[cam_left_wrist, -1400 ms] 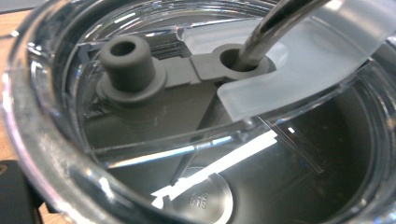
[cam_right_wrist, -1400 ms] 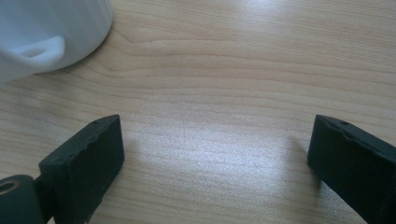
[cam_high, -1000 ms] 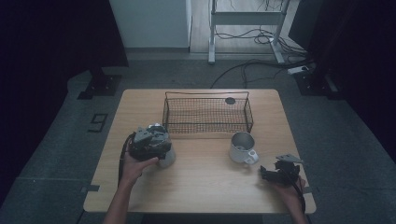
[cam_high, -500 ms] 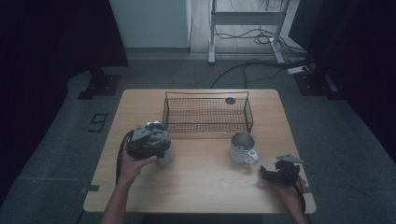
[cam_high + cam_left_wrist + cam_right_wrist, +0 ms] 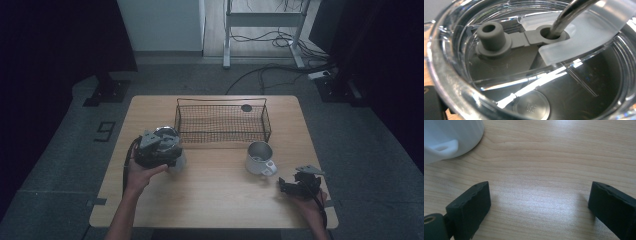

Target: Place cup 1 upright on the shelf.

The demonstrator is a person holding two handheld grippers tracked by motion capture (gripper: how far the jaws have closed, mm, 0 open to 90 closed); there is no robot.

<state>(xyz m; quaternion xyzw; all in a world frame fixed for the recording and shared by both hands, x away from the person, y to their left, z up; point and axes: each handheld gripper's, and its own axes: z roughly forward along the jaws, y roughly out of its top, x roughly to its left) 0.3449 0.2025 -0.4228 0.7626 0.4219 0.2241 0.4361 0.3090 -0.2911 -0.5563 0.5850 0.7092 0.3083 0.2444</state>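
The left gripper [image 5: 159,146] sits over a clear tumbler [image 5: 176,159], just off the basket's [image 5: 222,123] near left corner on the table [image 5: 210,200]. The left gripper view looks straight down onto the tumbler's lid [image 5: 506,47], where a grey stopper [image 5: 492,37] stands beside a hole with a metal straw [image 5: 569,15] in it. The rim of the tumbler lies close under the camera, and a black jaw tip shows at the lower left outside the wall, so the jaws seem clamped on the rim, though the grip itself is hidden.

The right gripper [image 5: 300,184] rests low on the table, well apart from the basket, toward the near right. Its jaws stand wide apart over bare wood. The white mug [image 5: 260,158] stands between the basket and this gripper, with its handle [image 5: 446,146] turned toward the gripper.
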